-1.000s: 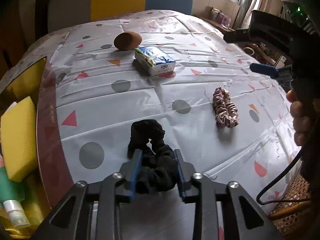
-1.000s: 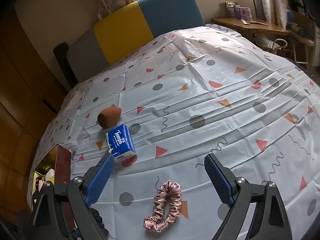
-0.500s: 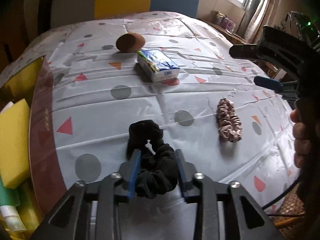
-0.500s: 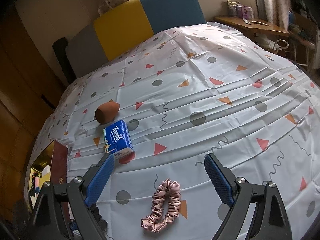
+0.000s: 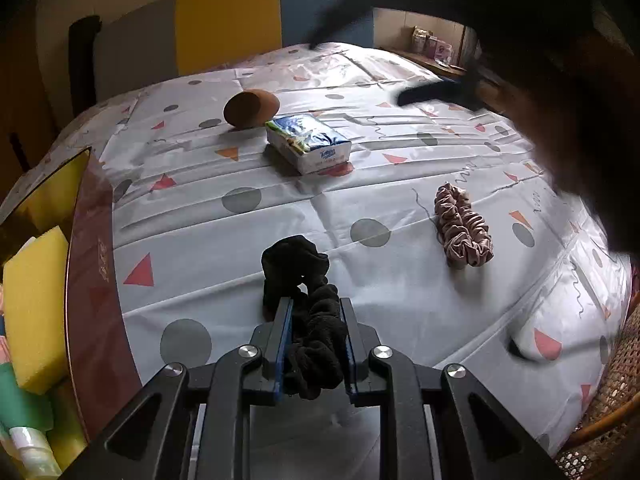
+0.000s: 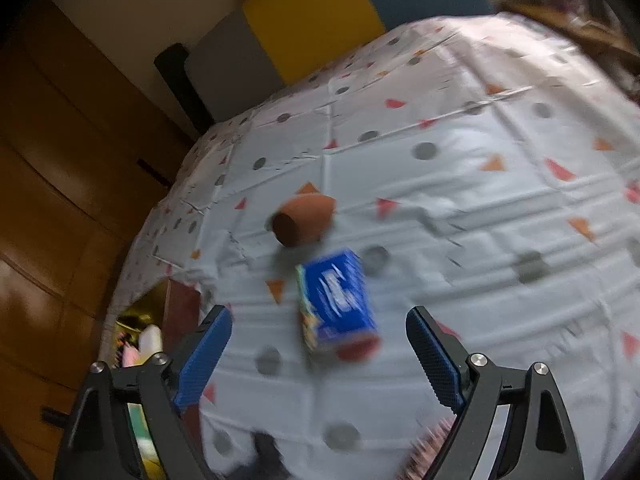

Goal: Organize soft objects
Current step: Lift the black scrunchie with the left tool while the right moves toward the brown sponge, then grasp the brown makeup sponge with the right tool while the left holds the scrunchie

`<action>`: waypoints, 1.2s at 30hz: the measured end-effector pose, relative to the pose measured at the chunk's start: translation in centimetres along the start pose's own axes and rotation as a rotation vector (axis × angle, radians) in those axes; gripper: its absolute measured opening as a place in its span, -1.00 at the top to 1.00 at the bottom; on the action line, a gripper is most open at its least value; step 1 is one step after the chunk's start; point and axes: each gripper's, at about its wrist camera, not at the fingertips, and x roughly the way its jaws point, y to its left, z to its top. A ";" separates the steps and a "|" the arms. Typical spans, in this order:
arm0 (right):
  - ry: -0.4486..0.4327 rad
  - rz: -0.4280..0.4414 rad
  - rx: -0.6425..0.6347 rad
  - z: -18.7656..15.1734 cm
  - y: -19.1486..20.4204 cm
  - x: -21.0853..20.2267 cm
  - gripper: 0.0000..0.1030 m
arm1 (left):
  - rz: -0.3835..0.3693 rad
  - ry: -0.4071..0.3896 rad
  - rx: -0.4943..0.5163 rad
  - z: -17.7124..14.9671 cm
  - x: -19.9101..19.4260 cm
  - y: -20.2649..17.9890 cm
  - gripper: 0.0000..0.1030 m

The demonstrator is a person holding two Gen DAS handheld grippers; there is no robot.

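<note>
The left claw (image 5: 314, 344) is clamped on a black scrunchie (image 5: 304, 308), whose free loop lies on the table (image 5: 400, 304) just ahead. The pink scrunchie (image 5: 462, 226) lies ahead to its right. The right claw (image 6: 320, 344) hangs wide open above the tissue pack (image 6: 336, 300); a brown sponge (image 6: 304, 220) sits just beyond.

The black scrunchie (image 5: 306, 312) pinched in my left gripper (image 5: 314, 344) is a matt, plush, ruffled cloth. My fingers are matt black plastic with ribbed blue pads (image 6: 206, 354) and shiny metal screw heads. The pink scrunchie (image 5: 464, 226) has a satin sheen. The tablecloth (image 5: 400, 292) looks smooth and slightly glossy, creased in folds. The tissue pack (image 5: 310, 144) wears shiny plastic wrap. The brown sponge (image 5: 250, 108) is matt, and the yellow sponge (image 5: 34, 304) looks porous.
</note>
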 end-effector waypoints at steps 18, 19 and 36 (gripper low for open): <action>0.189 -0.144 -0.047 6.8 3.7 13.8 0.14 | -0.036 -0.049 -0.017 -0.7 -0.2 0.5 0.61; 0.173 -0.124 -0.042 6.8 3.5 12.9 0.18 | -0.036 -0.050 -0.017 -0.7 -0.2 0.5 0.61; 0.119 -0.117 -0.281 -6.0 2.4 0.0 0.16 | -0.016 -0.051 -0.027 -0.6 -2.7 0.4 0.64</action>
